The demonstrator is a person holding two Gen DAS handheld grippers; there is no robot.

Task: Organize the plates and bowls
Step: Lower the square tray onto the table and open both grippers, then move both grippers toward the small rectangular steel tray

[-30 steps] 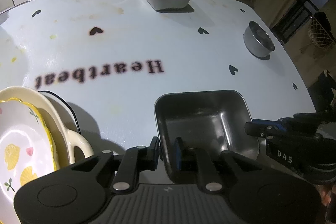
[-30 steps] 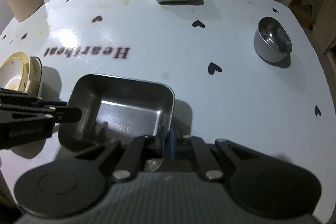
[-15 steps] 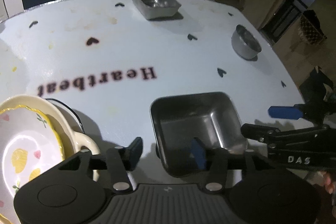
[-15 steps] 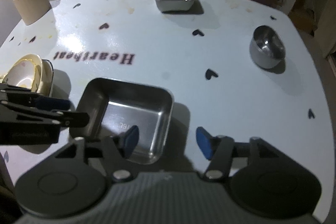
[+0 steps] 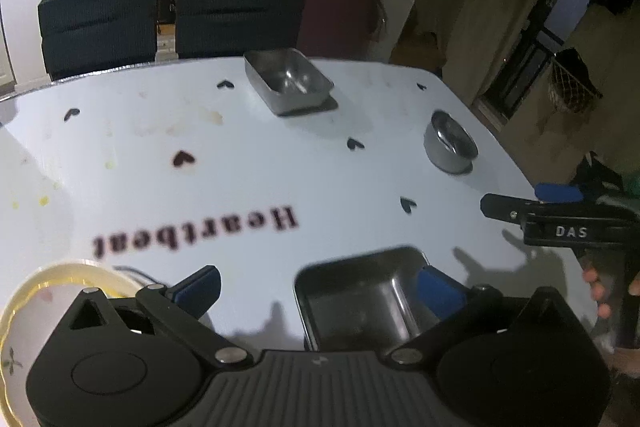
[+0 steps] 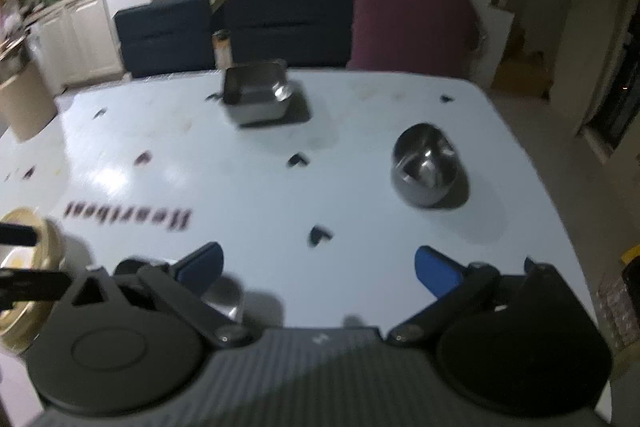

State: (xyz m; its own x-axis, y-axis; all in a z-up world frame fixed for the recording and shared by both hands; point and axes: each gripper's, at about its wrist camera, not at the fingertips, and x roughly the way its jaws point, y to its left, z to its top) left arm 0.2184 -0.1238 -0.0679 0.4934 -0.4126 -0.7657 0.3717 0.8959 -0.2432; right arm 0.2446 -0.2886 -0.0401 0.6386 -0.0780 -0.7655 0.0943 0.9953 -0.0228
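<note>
Jaws of the left gripper (image 5: 316,287) and right gripper (image 6: 318,265) are opening wide, holding nothing, while the steel tray (image 5: 360,303) is lying on the worktop (image 5: 240,167).

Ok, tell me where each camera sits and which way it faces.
Left wrist: on the left hand-held gripper, looking down and across the white table over the near steel tray; its own fingers show, jaws opening, empty, plus the right hand-held gripper.
Right wrist: on the right hand-held gripper, facing the same way; own fingers, jaws opening, empty.
Shared: far steel tray, round steel bowl.
</note>
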